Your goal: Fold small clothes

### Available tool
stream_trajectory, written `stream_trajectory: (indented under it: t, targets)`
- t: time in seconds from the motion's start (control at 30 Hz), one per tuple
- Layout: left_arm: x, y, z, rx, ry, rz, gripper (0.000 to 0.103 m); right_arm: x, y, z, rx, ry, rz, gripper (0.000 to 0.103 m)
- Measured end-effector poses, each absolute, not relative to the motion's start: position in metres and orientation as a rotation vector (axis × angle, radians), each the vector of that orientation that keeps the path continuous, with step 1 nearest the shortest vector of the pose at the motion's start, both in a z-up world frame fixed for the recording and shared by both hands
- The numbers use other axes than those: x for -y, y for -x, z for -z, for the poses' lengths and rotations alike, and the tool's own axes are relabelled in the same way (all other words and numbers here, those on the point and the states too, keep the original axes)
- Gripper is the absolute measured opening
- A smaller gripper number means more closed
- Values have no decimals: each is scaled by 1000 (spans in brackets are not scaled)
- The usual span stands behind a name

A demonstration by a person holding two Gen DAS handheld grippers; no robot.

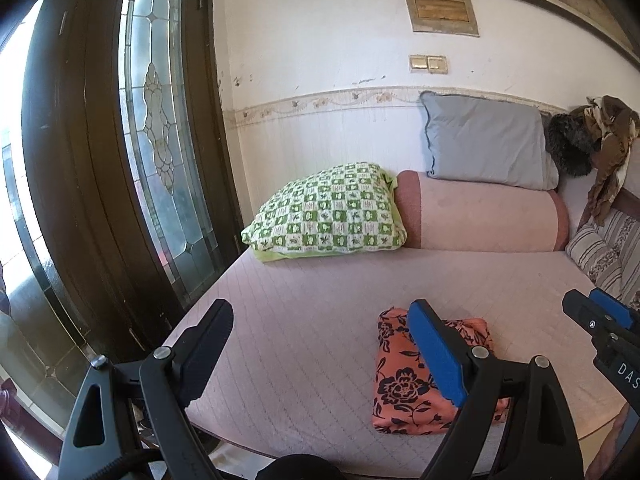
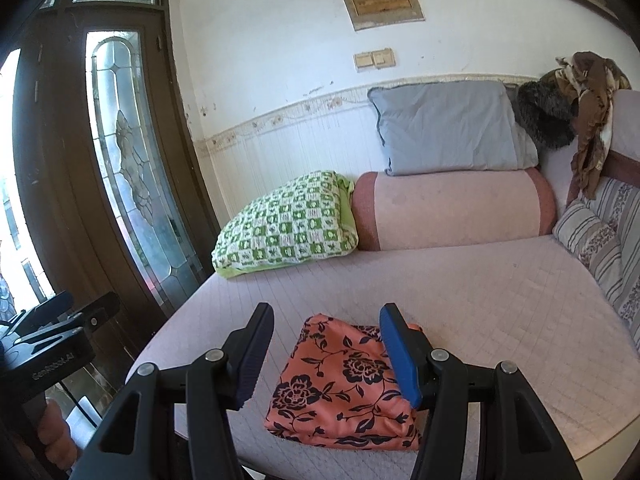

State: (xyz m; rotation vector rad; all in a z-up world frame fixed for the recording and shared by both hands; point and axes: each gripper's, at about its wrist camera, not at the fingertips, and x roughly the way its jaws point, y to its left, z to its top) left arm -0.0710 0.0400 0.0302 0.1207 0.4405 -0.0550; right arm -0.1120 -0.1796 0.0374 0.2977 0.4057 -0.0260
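Observation:
A small orange garment with a black flower print lies folded into a compact rectangle on the pink quilted bed, near its front edge. It also shows in the right wrist view. My left gripper is open and empty, held above the bed just left of the garment. My right gripper is open and empty, held above the garment with its jaws to either side of it in view. The right gripper also shows at the right edge of the left wrist view.
A green checked pillow, a pink bolster and a grey-blue pillow lie at the head of the bed. A striped cushion and brown clothes are at the right. A dark glazed door stands left.

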Motion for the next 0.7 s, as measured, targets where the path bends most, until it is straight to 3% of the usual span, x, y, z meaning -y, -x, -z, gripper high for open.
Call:
stream_trajectory:
  t: [0.7]
  targets:
    - [-12, 62, -60, -410, -134, 103, 90, 195, 111, -54, -395, -331, 9, 59]
